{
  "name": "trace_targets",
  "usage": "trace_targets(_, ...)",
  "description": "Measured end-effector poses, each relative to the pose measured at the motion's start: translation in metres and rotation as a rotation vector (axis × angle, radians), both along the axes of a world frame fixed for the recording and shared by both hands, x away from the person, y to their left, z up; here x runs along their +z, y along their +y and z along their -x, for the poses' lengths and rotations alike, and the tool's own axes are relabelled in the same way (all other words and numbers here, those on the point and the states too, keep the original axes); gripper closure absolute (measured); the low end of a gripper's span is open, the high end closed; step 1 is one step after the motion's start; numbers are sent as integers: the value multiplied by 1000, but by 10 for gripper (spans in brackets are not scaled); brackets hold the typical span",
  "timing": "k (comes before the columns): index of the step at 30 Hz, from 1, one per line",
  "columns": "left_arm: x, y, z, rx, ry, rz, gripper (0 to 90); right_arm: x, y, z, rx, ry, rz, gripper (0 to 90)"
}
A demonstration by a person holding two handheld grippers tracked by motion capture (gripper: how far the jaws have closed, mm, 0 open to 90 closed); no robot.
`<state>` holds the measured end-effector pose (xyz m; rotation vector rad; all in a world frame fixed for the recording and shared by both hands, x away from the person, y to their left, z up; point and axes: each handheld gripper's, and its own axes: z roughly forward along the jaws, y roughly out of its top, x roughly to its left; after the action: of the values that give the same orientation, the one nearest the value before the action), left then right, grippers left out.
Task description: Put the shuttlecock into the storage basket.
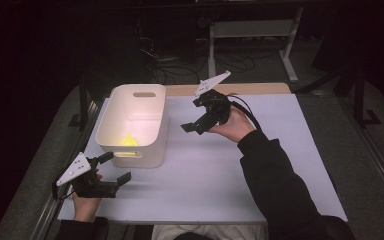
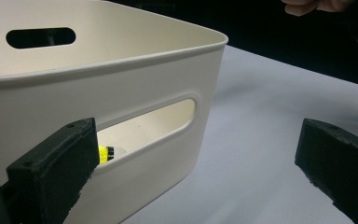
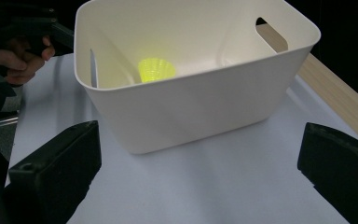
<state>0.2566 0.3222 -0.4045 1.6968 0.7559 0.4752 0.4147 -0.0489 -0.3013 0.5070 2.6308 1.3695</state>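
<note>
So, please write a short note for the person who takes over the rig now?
Left gripper: open, holds nothing, at the near wall of the bin.
Right gripper: open, holds nothing, raised to the right of the bin.
The yellow shuttlecock lies on the bin's floor, near the side of the left gripper.
Done: shuttlecock is in the bin.
Left: probably nothing to place; I see no other loose item on the table.

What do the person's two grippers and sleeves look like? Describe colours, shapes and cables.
Both the left gripper and the right gripper are black, with two blocky jaws and a pale grey three-cornered plate on top. A black cable loops from the right one. The sleeves are black.
</note>
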Motion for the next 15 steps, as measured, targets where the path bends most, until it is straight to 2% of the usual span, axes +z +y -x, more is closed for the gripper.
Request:
trace_targets(4, 0, 0, 0, 0, 1, 0, 0, -2, -6, 1, -13, 9, -2, 0)
trace_targets(15, 0, 0, 0, 2, 0, 0, 0, -4, -25, 5, -39, -1, -16, 0)
